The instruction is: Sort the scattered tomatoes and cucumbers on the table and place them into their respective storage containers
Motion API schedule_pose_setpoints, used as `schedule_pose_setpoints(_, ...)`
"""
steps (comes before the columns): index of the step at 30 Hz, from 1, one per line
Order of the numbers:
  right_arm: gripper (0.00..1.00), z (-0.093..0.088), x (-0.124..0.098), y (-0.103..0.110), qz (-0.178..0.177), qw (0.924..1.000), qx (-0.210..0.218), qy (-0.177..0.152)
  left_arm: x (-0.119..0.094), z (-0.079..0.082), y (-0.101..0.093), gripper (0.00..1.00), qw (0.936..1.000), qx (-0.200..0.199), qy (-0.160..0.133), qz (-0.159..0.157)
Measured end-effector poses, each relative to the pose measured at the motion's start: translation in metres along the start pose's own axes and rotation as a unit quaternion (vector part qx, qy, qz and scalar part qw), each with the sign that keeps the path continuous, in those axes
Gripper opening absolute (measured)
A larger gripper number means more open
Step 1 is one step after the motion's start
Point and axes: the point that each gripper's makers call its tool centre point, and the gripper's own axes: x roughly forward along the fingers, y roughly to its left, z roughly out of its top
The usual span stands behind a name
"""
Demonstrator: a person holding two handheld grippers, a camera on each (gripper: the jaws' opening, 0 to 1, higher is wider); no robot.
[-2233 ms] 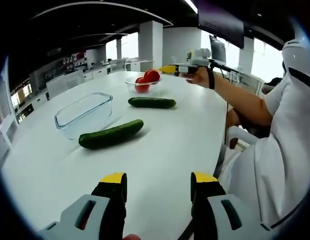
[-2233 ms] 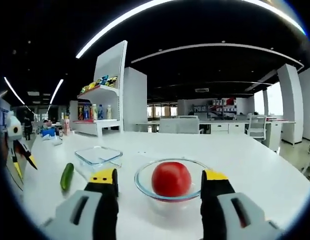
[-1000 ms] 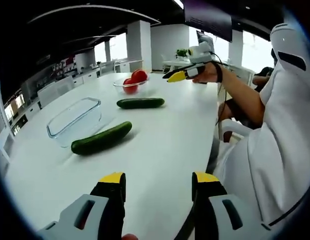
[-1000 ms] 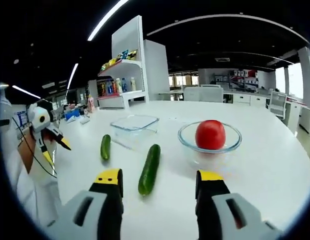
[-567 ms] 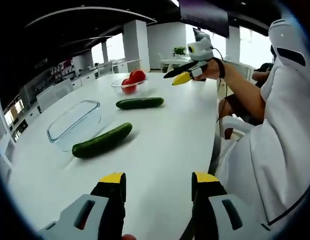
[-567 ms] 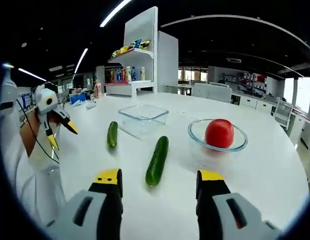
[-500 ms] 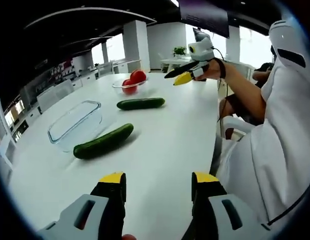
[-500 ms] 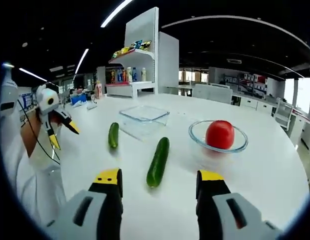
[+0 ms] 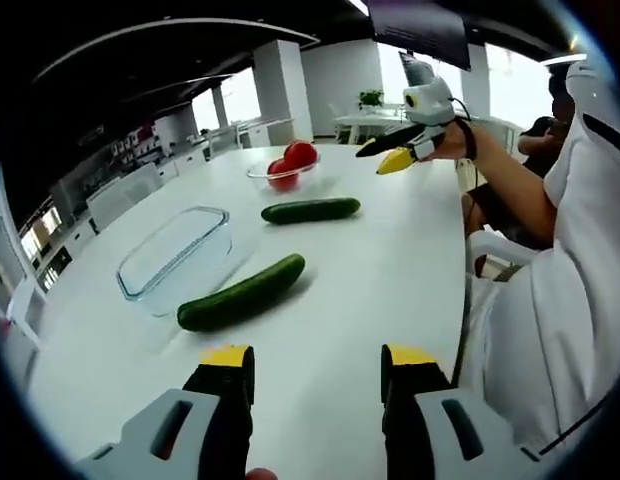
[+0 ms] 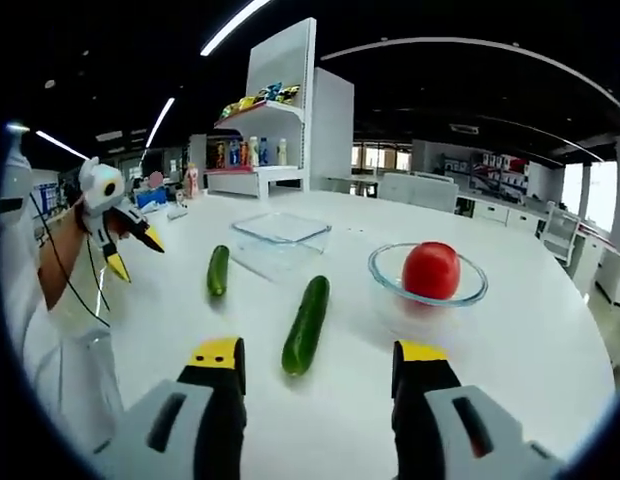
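Observation:
Two dark green cucumbers lie on the white table. The nearer cucumber (image 9: 242, 292) (image 10: 218, 269) rests beside an empty rectangular glass dish (image 9: 175, 255) (image 10: 280, 235). The farther cucumber (image 9: 310, 210) (image 10: 306, 323) lies in front of a round glass bowl (image 9: 258, 176) (image 10: 390, 290) holding red tomatoes (image 9: 300, 153) (image 10: 430, 270). My left gripper (image 9: 318, 358) (image 10: 138, 260) hovers open above the near table edge, nothing between its jaws. My right gripper (image 10: 318, 355) (image 9: 380, 158) is held open in the air, short of the farther cucumber and the bowl.
A person in white (image 9: 560, 300) sits at the table's edge, an arm (image 9: 500, 190) stretched over it. A white shelf unit (image 10: 255, 150) with bottles stands beyond the table. Bare tabletop (image 9: 370, 270) lies between the cucumbers and that edge.
Both views have shifted a little with the hands. The cucumbers, dish and bowl lie where they were. Both grippers have stayed open and hold nothing.

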Motion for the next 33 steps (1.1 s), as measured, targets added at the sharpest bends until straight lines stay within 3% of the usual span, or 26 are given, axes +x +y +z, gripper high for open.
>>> schedule_pose_setpoints(11,0.55,0.004,0.002,-0.006,-0.017,0.9998,-0.010,-0.010,-0.002,0.009,0.023,0.51,0.9993,0.030,0.015,0.017)
schedule_pose_setpoints(17,0.55,0.002,0.002,-0.004,-0.010,0.9999,-0.003,-0.011,0.009,0.014,0.023,0.51,0.9984,0.053,0.017,-0.007)
schedule_pose_setpoints(20,0.55,0.002,0.003,-0.004,-0.010,0.9999,-0.005,-0.008,0.014,0.026,0.030,0.53,0.9932,0.115,0.011,0.018)
schedule_pose_setpoints(22,0.55,0.003,0.003,-0.004,-0.010,0.9999,-0.005,-0.009,0.014,0.032,0.030,0.54,0.9918,0.126,0.005,0.022)
schedule_pose_setpoints(23,0.55,0.004,0.002,-0.004,-0.010,0.9999,-0.005,-0.011,0.015,0.043,0.030,0.54,0.9906,0.135,-0.011,0.020)
schedule_pose_setpoints(25,0.55,0.005,0.002,-0.004,-0.010,0.9999,-0.005,-0.012,0.015,0.048,0.031,0.54,0.9903,0.138,-0.015,0.015)
schedule_pose_setpoints(31,0.55,0.006,0.000,-0.005,-0.011,0.9998,-0.006,-0.015,0.024,0.050,0.038,0.54,0.9847,0.174,0.008,-0.003)
schedule_pose_setpoints(33,0.55,0.005,0.000,-0.006,-0.013,0.9998,-0.004,-0.016,0.031,0.054,0.034,0.54,0.9782,0.206,0.002,-0.025)
